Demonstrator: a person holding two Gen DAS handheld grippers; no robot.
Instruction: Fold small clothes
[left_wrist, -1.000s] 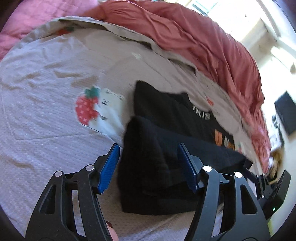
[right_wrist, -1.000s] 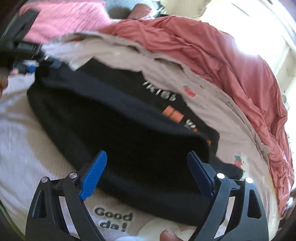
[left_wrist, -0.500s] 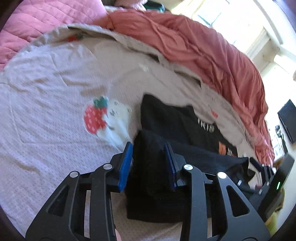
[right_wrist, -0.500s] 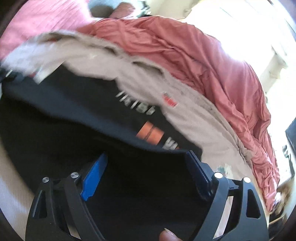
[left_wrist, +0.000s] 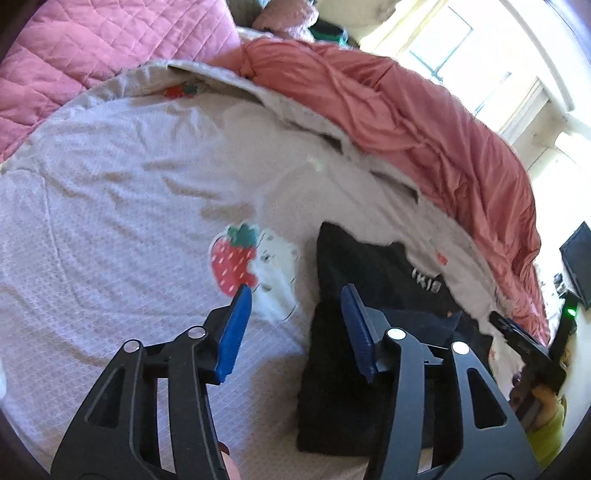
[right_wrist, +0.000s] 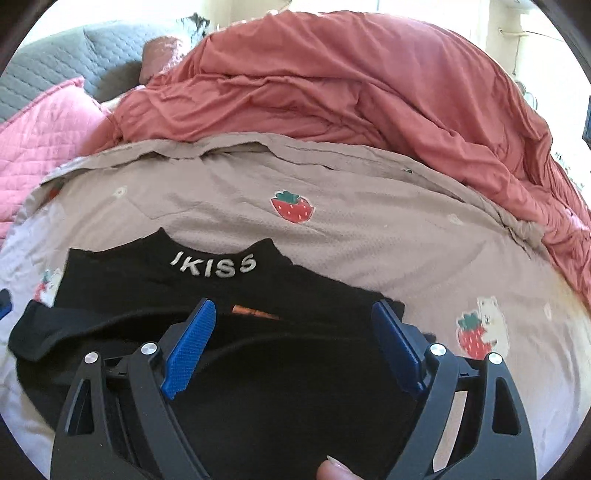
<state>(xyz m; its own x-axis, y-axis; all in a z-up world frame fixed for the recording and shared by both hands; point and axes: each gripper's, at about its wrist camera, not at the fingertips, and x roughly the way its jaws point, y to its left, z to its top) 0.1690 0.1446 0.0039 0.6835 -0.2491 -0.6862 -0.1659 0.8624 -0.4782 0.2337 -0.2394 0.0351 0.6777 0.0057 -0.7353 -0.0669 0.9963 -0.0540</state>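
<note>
A small black garment (right_wrist: 258, 376) with white "IKISS" lettering lies partly folded on the bed, its lower part laid up over its front. In the left wrist view it (left_wrist: 369, 295) lies to the right. My left gripper (left_wrist: 295, 317) is open and empty, just left of the garment's left edge, over the sheet. My right gripper (right_wrist: 295, 343) is open and empty, hovering over the folded-up part. The right gripper's body also shows in the left wrist view (left_wrist: 524, 343) at the far right.
The bed has a pale sheet with strawberry prints (left_wrist: 232, 262). A rumpled red duvet (right_wrist: 332, 85) lies along the far side. A pink quilted pillow (left_wrist: 92, 48) is at the back left. A dark screen (left_wrist: 580, 269) stands beyond the bed at right.
My left gripper closed around the garment's left edge, then opened and moved off to the left. My right gripper stayed open and drew back, and the garment's lower part now lies folded over.
</note>
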